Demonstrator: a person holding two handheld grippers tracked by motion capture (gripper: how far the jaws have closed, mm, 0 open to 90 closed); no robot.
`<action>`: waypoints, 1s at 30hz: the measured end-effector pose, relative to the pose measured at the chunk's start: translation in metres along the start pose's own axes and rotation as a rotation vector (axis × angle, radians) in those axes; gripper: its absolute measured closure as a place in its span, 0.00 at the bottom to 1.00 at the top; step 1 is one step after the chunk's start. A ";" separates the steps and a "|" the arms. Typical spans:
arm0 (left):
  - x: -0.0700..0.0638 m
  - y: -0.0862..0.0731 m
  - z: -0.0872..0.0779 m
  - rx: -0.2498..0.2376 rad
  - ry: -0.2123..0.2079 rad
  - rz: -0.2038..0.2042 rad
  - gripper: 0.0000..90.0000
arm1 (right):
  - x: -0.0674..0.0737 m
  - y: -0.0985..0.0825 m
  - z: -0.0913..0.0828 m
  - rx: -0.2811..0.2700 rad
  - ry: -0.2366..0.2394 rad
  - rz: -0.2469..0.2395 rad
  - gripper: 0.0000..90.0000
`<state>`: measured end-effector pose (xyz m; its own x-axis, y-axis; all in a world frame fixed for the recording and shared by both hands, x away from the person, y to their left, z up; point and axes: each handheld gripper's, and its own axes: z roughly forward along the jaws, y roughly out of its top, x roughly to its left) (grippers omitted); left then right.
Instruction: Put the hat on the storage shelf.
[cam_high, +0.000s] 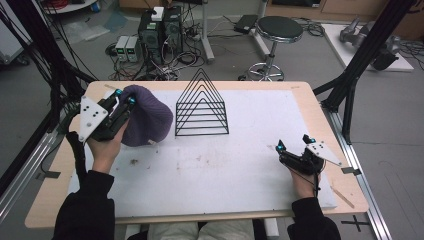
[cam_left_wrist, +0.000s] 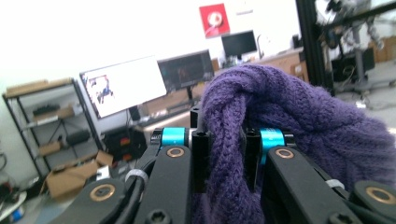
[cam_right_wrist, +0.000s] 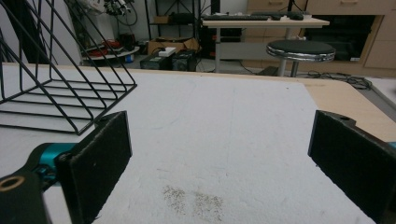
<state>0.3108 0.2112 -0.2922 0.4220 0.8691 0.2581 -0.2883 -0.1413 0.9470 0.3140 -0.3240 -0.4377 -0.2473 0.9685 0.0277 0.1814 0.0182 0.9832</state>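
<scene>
A purple knitted hat (cam_high: 146, 116) sits at the table's ten o'clock corner, on the white mat (cam_high: 215, 170) that covers most of the wooden table (cam_high: 327, 130). The left gripper (cam_high: 125, 97) has its jaws clamped on a fold of the hat at the hat's upper edge, toward eleven o'clock of the knit. In the left gripper view the wool (cam_left_wrist: 280, 116) is bunched between the two black jaws, pinched into a thick rope that rises up past the blue collars and then spreads out wide toward three o'clock. The bulk of the hat hangs to the right of the jaws and rests on the mat; whether the pinched part is lifted clear of the mat cannot be told.

Just beside the hat, toward three o'clock of it, stands a black wire rack (cam_high: 202, 106) with triangular dividers, upright near the middle of the far half of the mat. Hat and rack look close but apart.

The right gripper (cam_high: 294, 142) rests low at the table's four o'clock area, well apart from the hat. Its jaws stand wide apart with nothing between them; the right gripper view shows bare mat and a faint brown stain (cam_right_wrist: 194, 200) in the gap, with the rack (cam_right_wrist: 60, 88) off at ten o'clock.

A round black stool (cam_high: 278, 29) stands on the floor beyond the table at one o'clock.
</scene>
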 end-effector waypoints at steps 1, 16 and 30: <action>-0.001 0.003 0.000 -0.007 -0.003 0.004 0.89 | 0.000 0.000 0.000 0.000 0.000 0.000 0.06; -0.021 0.044 0.000 -0.098 -0.069 -0.025 0.89 | 0.005 0.003 -0.002 -0.022 0.038 -0.008 0.06; -0.024 0.055 0.004 -0.108 -0.132 -0.107 0.89 | 0.078 0.044 0.014 -0.097 0.386 -0.099 0.06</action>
<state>0.2884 0.1811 -0.2450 0.5619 0.8059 0.1866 -0.3231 0.0061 0.9463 0.3160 -0.2445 -0.3947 -0.6012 0.7988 -0.0204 0.0525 0.0649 0.9965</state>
